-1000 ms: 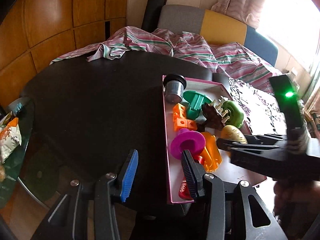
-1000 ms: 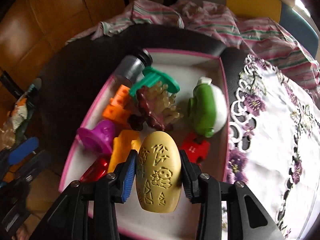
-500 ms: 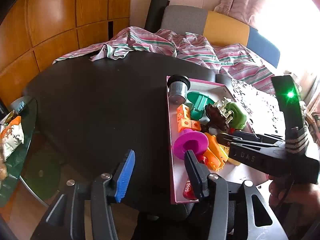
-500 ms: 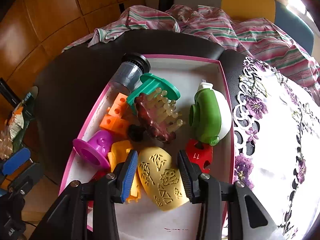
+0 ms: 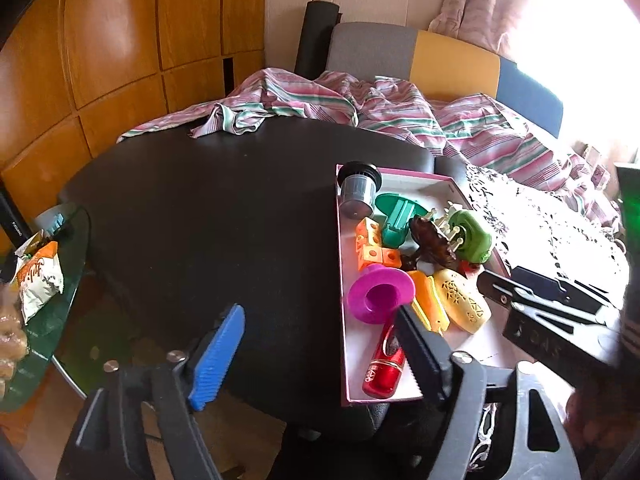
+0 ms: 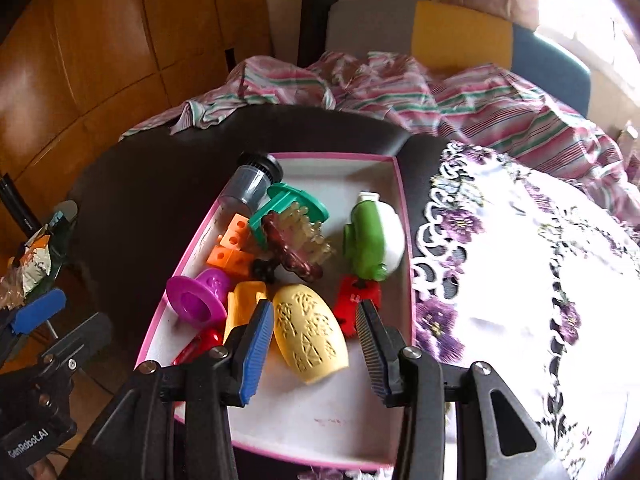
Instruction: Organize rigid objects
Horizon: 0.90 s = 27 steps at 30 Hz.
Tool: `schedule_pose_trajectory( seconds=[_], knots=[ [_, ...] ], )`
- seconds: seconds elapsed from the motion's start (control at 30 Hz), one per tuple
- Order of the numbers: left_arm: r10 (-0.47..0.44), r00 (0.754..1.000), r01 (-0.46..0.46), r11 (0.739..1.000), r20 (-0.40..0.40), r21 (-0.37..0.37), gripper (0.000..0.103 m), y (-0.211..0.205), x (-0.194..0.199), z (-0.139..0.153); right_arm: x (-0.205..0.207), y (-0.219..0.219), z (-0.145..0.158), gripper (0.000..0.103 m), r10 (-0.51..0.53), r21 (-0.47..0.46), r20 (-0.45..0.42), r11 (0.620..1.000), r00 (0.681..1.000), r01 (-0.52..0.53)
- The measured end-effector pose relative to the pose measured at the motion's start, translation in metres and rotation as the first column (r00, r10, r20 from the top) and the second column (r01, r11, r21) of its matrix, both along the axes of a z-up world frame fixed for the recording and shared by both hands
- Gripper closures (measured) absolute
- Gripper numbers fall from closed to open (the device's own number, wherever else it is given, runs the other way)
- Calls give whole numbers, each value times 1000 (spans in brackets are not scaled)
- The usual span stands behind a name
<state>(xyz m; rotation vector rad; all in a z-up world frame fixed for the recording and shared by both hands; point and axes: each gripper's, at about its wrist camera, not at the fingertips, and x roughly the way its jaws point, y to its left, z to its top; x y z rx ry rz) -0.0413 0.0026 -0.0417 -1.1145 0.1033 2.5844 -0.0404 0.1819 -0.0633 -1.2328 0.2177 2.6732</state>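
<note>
Released, the carved yellow egg [image 6: 310, 334] now lies, seemingly tilted, in the tray [image 6: 320, 432].

The right hand-held gripper [image 6: 314, 344] has released the yellow egg [image 6: 310, 338] into the pink tray [image 6: 404, 208], jaws opening.

Wood-panelled wall [image 5: 112, 40], perhaps sunlit window [image 5: 580, 20]

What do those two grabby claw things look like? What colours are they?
Both look alike. The right gripper has black angular plastic arms with silver bolts, one ribbed blue pad and one ribbed dark pad. The left gripper matches: blue pad, dark pad. White lettering reading "GenRobot.AI" shows on the left one's black body, and a green light glows on the right one's.
</note>
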Motion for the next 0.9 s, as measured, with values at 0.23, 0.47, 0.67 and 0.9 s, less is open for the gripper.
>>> schedule_pose_trajectory(
  seconds=[0.23,0.47,0.67,0.9],
  knots=[
    [8,1000,-7,1000,-10,25,0,1,11,5,23,-5,-1,60,-27,30,-12,999,1000,27],
    [32,999,-32,998,5,47,0,2,13,8,33,-3,-8,60,-44,27,4,999,999,44],
    [54,998,-53,999,-43,8,0,3,20,7,38,-3,-12,60,-53,29,6,998,999,52],
    [56,996,-56,998,-70,5,0,-1,22,12,46,-3,-2,60,-67,37,-61,997,996,69]
  ],
)
